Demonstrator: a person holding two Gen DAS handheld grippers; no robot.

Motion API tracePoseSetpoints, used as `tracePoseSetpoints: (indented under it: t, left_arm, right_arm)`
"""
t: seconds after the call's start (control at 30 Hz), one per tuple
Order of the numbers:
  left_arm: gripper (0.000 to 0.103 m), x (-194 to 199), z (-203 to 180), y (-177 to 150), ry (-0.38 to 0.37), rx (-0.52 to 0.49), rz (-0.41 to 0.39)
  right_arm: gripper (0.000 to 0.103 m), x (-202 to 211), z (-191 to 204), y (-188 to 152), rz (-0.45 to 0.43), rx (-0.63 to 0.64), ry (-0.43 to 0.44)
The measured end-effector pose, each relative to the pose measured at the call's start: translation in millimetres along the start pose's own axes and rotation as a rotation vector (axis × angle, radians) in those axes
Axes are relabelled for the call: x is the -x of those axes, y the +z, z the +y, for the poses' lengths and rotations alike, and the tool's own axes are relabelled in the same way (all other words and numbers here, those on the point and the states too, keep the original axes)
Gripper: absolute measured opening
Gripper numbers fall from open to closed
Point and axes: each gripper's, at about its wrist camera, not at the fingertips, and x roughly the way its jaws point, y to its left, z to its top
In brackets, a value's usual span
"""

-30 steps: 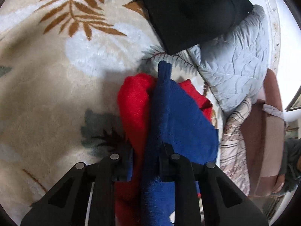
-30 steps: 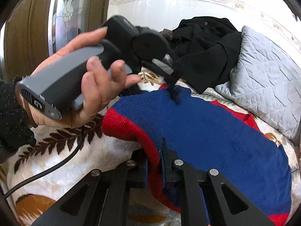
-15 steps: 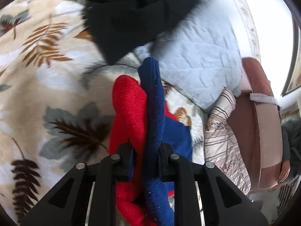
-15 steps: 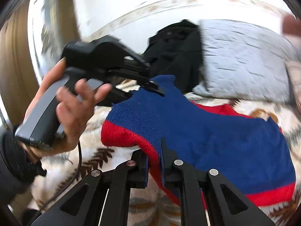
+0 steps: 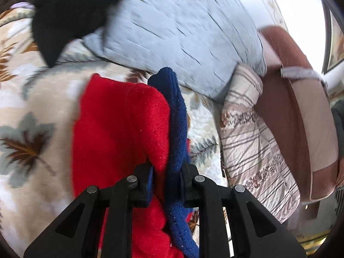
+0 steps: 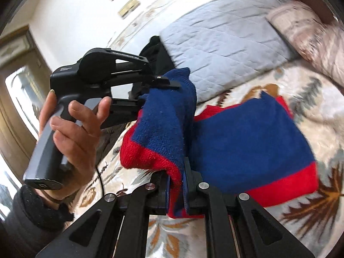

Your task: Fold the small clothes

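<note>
bed with leaf-print blanket (image 6: 318,99) | both grippers' jaws clamped on red-and-blue knit sweater's (image 6: 247,133) edge | lifted to fold over, I'd guess

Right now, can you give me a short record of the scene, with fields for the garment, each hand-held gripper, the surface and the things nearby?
garment: blue and red sweater, one edge lifted, the rest on the bed
left hand-held gripper: shut on sweater
right hand-held gripper: shut on sweater hem
surface: leaf-print blanket
nearby: grey pillow, black garment, striped pillow
</note>
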Motion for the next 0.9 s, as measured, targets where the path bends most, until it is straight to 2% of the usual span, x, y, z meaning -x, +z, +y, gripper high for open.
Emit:
tracePoseSetpoints:
  t: [0.1,0.2,0.33,0.47,0.53,0.6,0.63,0.7,0.77,0.8,0.83,0.9]
  left_arm:
    - [0.016,-32.5,-16.8,-4.8,0.0,-0.019,0.032]
    - [0.016,-80.6,-23.6,-11.6,0.044,-0.018,0.096]
    - [0.016,-116.6,-19.6,-20.2,0.074,0.005,0.136]
    - [0.025,-116.4,-25.8,-23.2,0.085,-0.021,0.123]
    - [0.031,-109.6,-28.1,-21.9,0.066,-0.029,0.134]
    - [0.032,-95.2,-28.1,-19.3,0.037,-0.02,0.121]
    - [0.035,-85.6,-26.4,-17.0,0.024,-0.012,0.103]
    - [0.044,-65.5,-17.2,-11.9,0.012,0.007,0.062]
    - [0.05,-39.9,0.3,-9.1,0.021,0.033,0.006]
    - [0.053,-27.9,11.9,-9.5,0.032,0.042,-0.017]
    - [0.053,-21.0,20.5,-11.2,0.043,0.047,-0.029]
    - [0.053,-12.1,40.1,-16.2,0.07,0.067,-0.045]
  right_arm:
    - [0.009,10.0,-24.0,3.5,-0.001,-0.07,0.0]
    - [0.009,14.1,-51.8,2.7,0.014,-0.164,-0.009]
    - [0.009,9.8,-98.0,-3.1,0.071,-0.363,-0.017]
    - [0.009,2.7,-123.4,-8.2,0.126,-0.486,-0.027]
    - [0.018,0.7,-122.9,-8.6,0.139,-0.485,-0.057]
    - [0.021,3.3,-120.3,-7.9,0.144,-0.482,-0.09]
    - [0.024,7.1,-118.4,-7.1,0.141,-0.482,-0.107]
    - [0.025,23.1,-112.2,-5.2,0.097,-0.47,-0.129]
    - [0.029,50.8,-104.6,4.3,-0.037,-0.431,-0.154]
    - [0.036,60.6,-102.5,10.1,-0.094,-0.41,-0.156]
    - [0.052,70.9,-101.3,20.5,-0.174,-0.373,-0.156]
    - [0.06,67.9,-106.6,42.3,-0.195,-0.334,-0.138]
